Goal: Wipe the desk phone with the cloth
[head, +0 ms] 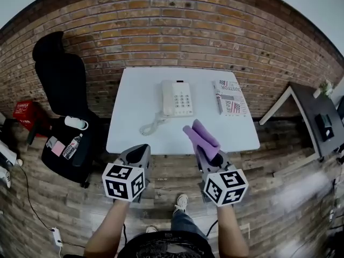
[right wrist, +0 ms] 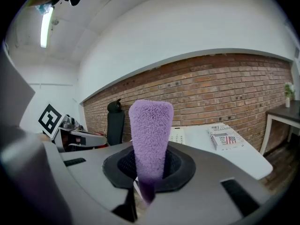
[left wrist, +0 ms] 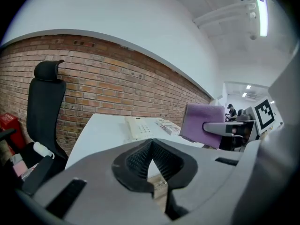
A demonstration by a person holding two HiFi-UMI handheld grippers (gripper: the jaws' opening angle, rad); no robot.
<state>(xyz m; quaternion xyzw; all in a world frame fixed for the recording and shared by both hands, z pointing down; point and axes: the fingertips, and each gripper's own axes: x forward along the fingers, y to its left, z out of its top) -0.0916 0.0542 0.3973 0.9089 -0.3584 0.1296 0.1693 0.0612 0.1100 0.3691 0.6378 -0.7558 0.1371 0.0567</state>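
Note:
A white desk phone (head: 177, 98) lies on the white table (head: 134, 122), its coiled cord (head: 151, 126) trailing toward the front edge. My right gripper (head: 207, 156) hangs at the table's front edge, shut on a folded purple cloth (head: 201, 138) that sticks out over the table, short of the phone. In the right gripper view the cloth (right wrist: 150, 137) stands up between the jaws of my right gripper (right wrist: 149, 172), with the phone (right wrist: 177, 135) partly hidden behind it. My left gripper (head: 138, 153) is shut and holds nothing, just off the front edge. In the left gripper view the phone (left wrist: 140, 127) lies ahead.
A folded newspaper (head: 230, 97) lies right of the phone. A black office chair (head: 62, 82) with a bottle (head: 72, 147) on its seat stands left of the table, with a red box (head: 26, 113) beyond it. A dark side table (head: 317, 117) is at the right. A brick wall runs behind.

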